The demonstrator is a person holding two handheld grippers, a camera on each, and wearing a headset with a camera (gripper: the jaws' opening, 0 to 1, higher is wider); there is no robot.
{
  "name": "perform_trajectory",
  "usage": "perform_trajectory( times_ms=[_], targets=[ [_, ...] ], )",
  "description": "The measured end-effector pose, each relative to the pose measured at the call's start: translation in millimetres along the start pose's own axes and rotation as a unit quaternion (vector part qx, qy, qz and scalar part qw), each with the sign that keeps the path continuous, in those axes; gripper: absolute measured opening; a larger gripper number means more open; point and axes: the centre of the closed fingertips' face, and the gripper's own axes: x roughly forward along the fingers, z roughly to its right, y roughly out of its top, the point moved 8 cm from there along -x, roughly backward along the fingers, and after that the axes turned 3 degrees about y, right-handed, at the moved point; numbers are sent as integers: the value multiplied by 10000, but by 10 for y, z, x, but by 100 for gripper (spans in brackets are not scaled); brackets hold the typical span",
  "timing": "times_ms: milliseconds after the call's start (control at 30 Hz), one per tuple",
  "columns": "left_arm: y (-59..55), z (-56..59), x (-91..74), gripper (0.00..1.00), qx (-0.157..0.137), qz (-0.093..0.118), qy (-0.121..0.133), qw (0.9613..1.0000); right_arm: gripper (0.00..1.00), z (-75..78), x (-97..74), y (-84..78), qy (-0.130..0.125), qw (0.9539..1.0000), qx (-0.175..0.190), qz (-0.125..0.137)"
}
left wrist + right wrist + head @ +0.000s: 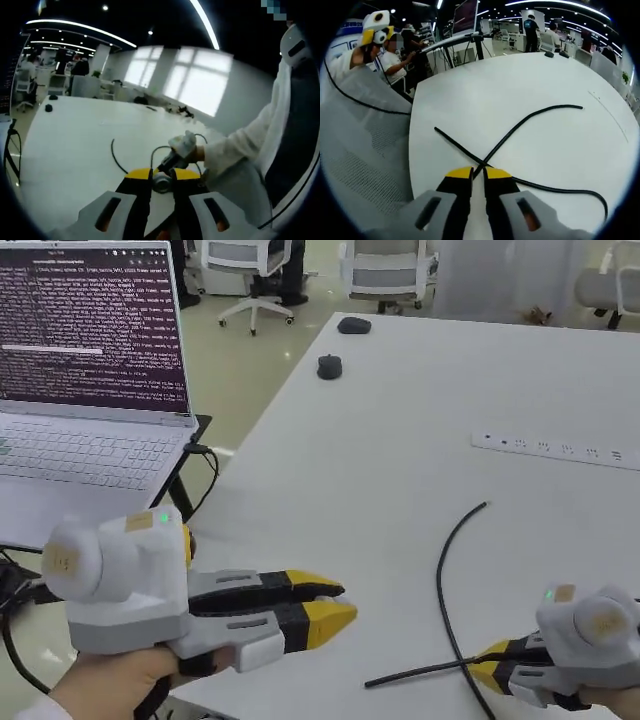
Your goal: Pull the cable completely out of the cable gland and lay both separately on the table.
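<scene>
On the near side of the power strip (560, 450), the black cable (439, 575) lies loose on the white desk (400, 440), looping back over itself. The right gripper (482, 663), nearer the person than the strip, has its jaws pinched narrow on the cable at or just by that crossing. The right gripper view shows it clamped btw the yellow tips, low to the desk, prob. b/c that's where it gets laid. The left gripper (345, 601) hangs far from the strip, off the desk's edge on the laptop (90, 390) side, jaws nearly closed w/ the grey cable gland (161, 182) btw the tips, per the left gripper view. No cable runs into the gland there, so the two look separated. The gland isn't on the desk yet, and that's what's left, I'd say.
</scene>
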Motion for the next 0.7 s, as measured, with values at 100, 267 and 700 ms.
perform_trajectory(
  times_ms=[100,267,700],
  targets=[
    [-4,-83,120,17,58,-154,5,9999,9,-22,-39,28,-22,9997,127,218],
    [-114,-381,437,17,365,-667,235,9968,14,-139,-172,-10,7,9984,331,456],
    [-732,-823,1265,17,545,-1446,539,9865,22,-365,-522,-158,-186,9917,1030,752]
  ],
)
